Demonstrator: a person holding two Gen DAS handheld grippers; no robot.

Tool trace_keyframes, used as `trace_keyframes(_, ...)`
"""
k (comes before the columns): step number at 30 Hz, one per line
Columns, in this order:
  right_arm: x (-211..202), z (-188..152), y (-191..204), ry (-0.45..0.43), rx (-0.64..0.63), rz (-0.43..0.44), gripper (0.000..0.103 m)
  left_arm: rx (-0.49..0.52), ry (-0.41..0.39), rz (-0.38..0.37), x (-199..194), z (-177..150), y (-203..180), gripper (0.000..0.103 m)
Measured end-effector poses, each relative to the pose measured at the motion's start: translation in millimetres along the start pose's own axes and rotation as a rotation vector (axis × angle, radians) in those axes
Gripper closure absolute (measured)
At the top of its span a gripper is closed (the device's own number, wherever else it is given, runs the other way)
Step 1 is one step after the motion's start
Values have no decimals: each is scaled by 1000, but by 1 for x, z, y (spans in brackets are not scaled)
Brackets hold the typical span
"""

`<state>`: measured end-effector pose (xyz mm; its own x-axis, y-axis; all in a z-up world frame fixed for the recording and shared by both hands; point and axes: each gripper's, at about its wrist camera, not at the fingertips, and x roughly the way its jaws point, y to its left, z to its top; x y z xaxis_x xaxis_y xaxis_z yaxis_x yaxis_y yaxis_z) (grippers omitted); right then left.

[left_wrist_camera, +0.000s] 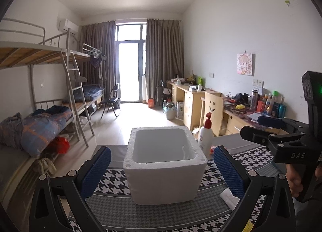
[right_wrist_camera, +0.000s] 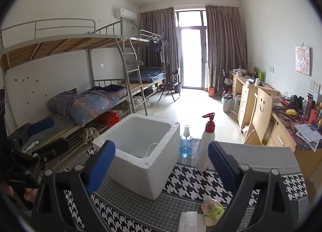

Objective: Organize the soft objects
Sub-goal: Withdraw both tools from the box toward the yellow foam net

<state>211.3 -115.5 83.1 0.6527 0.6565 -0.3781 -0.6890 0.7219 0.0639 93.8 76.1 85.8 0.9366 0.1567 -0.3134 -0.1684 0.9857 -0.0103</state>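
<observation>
On the houndstooth-patterned surface (left_wrist_camera: 112, 173), a white foam box (left_wrist_camera: 164, 164) is standing upright with its top open, and a thin white cord is lying against its inner wall. Just beside the box, on its right, a white lotion bottle with a red pump (right_wrist_camera: 207, 143) is standing upright, and between that bottle and the box a clear spray bottle of blue liquid (right_wrist_camera: 185, 143) is standing too. The left hand-held gripper (left_wrist_camera: 162, 172) is hovering in front of the box with its blue-padded fingers (left_wrist_camera: 95, 171) spread wide on either side of it, gripping nothing. The right hand-held gripper (right_wrist_camera: 162, 168) is hovering likewise, jaws wide apart and bare, aimed between the box and the lotion bottle. Near the front edge of the surface, a small crumpled soft item in pink and green (right_wrist_camera: 213, 207) is lying just inside the right finger, touching a folded white tissue (right_wrist_camera: 190, 222) that is lying flat beside it; both are resting outside the box. From the left wrist view the tissue (left_wrist_camera: 229, 195) is showing beside the right finger. A person's hand (left_wrist_camera: 297, 179) is gripping the handle of the right tool at the far right. Behind, bunk beds (right_wrist_camera: 84, 95) are lining the left wall and cluttered desks (right_wrist_camera: 281, 123) are lining the right
</observation>
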Motion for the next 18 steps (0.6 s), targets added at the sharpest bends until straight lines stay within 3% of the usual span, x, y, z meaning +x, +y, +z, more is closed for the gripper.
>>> trace_keyframes(18,-22,-22,-9,-17,19,-81,8,24,-22,-39,-13,-15,-15,1)
